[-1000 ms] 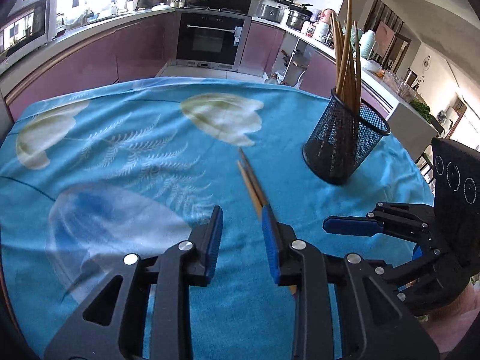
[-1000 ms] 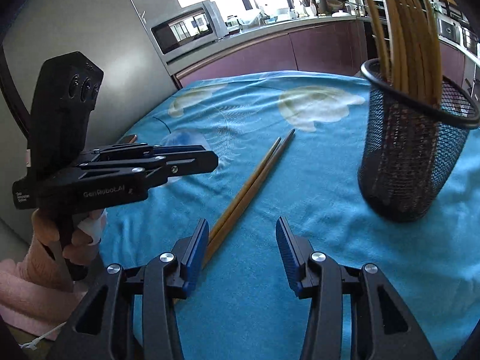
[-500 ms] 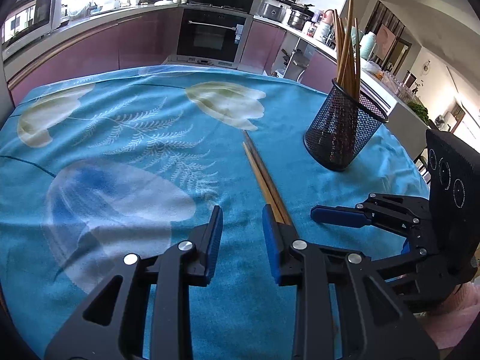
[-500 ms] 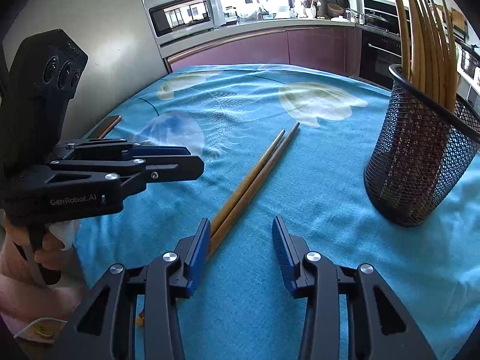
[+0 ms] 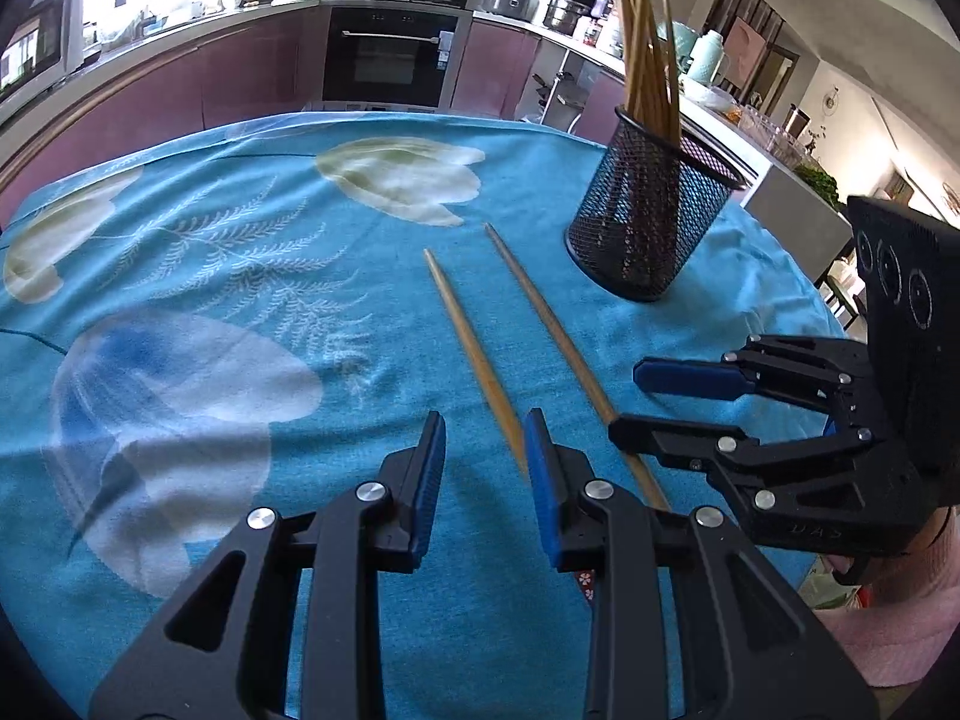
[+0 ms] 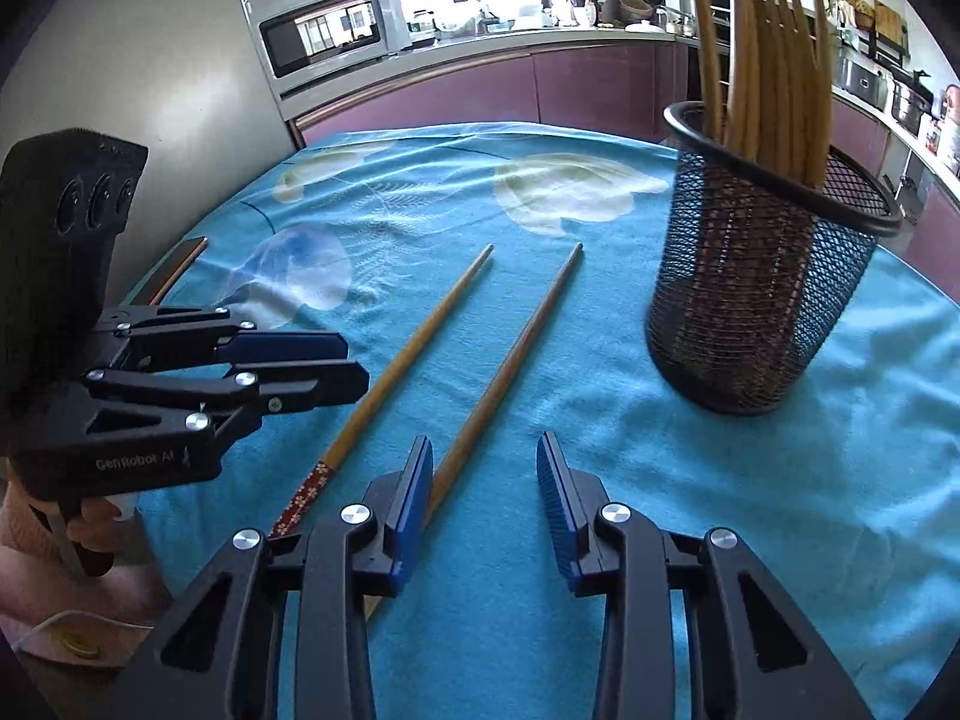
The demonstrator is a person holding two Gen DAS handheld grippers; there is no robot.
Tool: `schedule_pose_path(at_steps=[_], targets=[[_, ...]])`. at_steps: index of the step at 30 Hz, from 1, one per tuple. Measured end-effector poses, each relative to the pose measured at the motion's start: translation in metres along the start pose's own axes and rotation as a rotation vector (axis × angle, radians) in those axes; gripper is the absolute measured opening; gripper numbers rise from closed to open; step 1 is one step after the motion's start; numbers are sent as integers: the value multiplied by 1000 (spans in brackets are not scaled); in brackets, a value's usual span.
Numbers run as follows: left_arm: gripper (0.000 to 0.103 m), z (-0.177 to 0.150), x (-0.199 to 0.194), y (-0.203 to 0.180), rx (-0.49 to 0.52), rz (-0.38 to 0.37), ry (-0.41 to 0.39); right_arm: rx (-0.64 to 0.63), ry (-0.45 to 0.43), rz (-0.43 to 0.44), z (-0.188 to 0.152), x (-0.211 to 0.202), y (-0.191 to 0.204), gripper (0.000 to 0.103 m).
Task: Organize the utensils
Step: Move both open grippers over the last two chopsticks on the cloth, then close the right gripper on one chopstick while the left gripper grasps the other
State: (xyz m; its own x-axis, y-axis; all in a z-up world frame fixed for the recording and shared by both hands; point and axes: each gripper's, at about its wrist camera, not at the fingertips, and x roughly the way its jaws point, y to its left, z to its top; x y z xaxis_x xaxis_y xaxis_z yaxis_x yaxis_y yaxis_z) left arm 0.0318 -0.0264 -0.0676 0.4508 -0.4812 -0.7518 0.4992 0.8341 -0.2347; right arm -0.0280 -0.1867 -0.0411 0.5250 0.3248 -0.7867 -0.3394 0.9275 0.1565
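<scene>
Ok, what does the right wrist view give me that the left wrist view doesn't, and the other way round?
Only the right wrist view shows the red patterned end of the left chopstick, the left gripper side-on, and the microwave. Only the left wrist view shows the right gripper side-on, one finger above the right chopstick, and the oven. Both show the two chopsticks lying apart on the blue tablecloth, the mesh holder upright with chopsticks inside, and both grippers open.

Black left gripper (image 5: 485, 468) and right gripper (image 6: 485, 492): blue-padded jaws, silver screws, "GenRobot.AI" lettering, pink sleeves.
</scene>
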Motion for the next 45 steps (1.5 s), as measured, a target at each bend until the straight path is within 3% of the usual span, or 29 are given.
schedule_pose_path(at_steps=[12,17,21,28,34,39,45], targets=[[26,6,17,-13,51,49,32,-8,-6,-33,10,11,-1,34],[16,10,21,-11,28,70,31,3,-13,-45,12,13,-2,25],[10,11,21,-9,0,70,27,35,-12,-6,12,11,-8,11],[8,9,19,-7,-24,70,23,69,-22,21,8,4,-12,6],[8,9,20,-9,-21,63,24,95,-60,61,8,-7,-17,5],[8,8,21,-11,-16,56,25,57,-30,97,8,-1,-8,4],[8,7,21,-10,-10,54,30,48,-1,79,9,8,-7,7]])
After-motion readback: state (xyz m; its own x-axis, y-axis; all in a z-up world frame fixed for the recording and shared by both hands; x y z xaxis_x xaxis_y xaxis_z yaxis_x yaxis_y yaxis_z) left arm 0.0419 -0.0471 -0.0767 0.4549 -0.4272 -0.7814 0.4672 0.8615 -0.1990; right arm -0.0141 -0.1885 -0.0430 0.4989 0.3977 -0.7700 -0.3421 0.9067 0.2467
